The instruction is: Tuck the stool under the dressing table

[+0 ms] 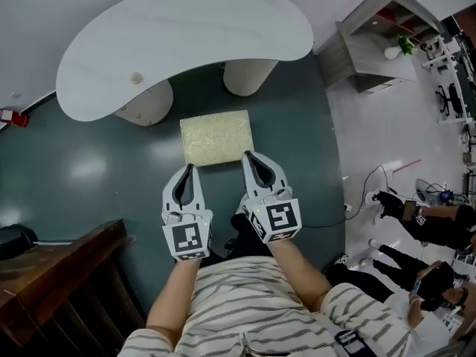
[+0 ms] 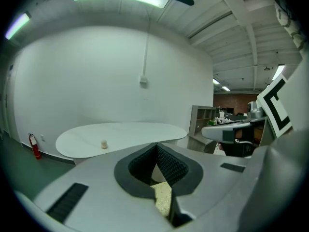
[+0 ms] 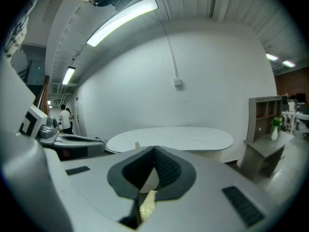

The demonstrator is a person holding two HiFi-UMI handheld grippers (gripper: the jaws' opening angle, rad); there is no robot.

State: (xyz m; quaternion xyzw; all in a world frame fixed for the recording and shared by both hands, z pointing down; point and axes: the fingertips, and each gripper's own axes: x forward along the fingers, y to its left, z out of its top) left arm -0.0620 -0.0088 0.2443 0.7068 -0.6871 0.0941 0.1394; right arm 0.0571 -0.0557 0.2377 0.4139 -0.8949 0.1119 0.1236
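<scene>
Shut hand-held grippers at stool edge, floor beyond

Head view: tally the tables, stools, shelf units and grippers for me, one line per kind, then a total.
Dressing table: 1
Stool: 1
Shelf unit: 1
Grippers: 2, the left gripper and the right gripper
Total: 5
</scene>
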